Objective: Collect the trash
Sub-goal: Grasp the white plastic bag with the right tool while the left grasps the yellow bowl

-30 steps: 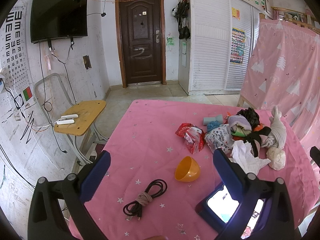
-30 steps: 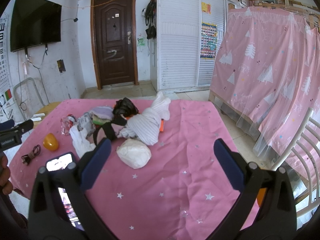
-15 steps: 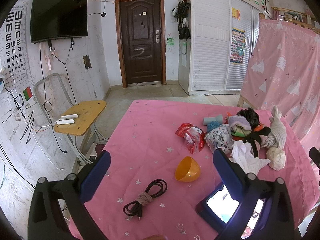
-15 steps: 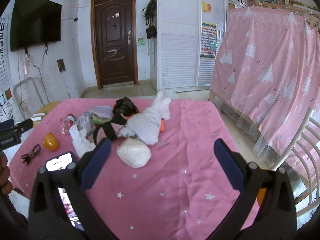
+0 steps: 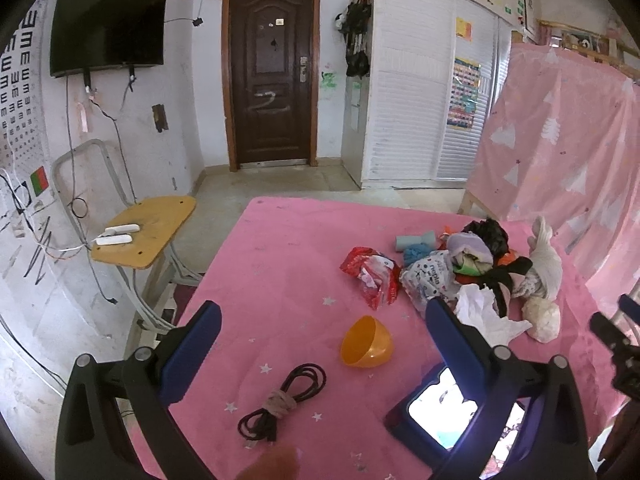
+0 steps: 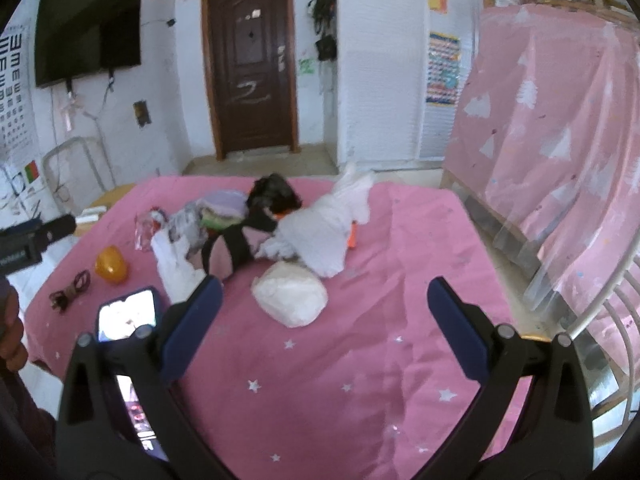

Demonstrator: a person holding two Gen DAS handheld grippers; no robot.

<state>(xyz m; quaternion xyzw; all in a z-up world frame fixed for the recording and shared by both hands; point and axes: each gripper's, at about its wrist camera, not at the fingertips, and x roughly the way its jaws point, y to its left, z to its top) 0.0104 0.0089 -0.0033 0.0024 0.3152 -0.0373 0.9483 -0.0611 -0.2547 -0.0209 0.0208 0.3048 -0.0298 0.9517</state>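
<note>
Little has moved since a second ago: the left view is all but unchanged, while the right tongs (image 6: pixel 325 312) have swung slightly, their view now a touch blurred, with the pile sitting a shade higher in it. Both pairs hover released above the bench (image 5: pixel 280 280), the left tongs (image 5: pixel 322 340) spread wide over the near left part and holding nothing.

Judging by the task, the step in hand is choosing and reaching for a first piece of trash. It would go best to take the loose pieces at the pile's fringe before digging into the heap: the white wad (image 6: pixel 290 298) lies alone just ahead of the right tongs, well placed for a straight descent and a firm close across its middle. The crumpled tissue (image 5: pixel 486 314) and red wrapper (image 5: pixel 374 276) suit the left tongs. Soft things compress, so close fully before lifting.

By size: the bench, draped in pink star-print cloth, fills the foreground. The pile (image 5: pixel 476 264) of clothes and wrappers sits toward the far right edge. A lit phone (image 5: pixel 452 412) lies at the near edge, an orange bowl (image 5: pixel 366 342) left of it on its side, and a coiled black cable (image 5: pixel 282 402) nearer the near left corner; these three are probably not trash.

Beyond stand a dark door (image 5: pixel 270 72), a wall-mounted TV (image 5: pixel 108 24), white slatted cupboards, a pink curtain (image 5: pixel 560 140) and a wooden stool (image 5: pixel 148 230). No bin is in view.
</note>
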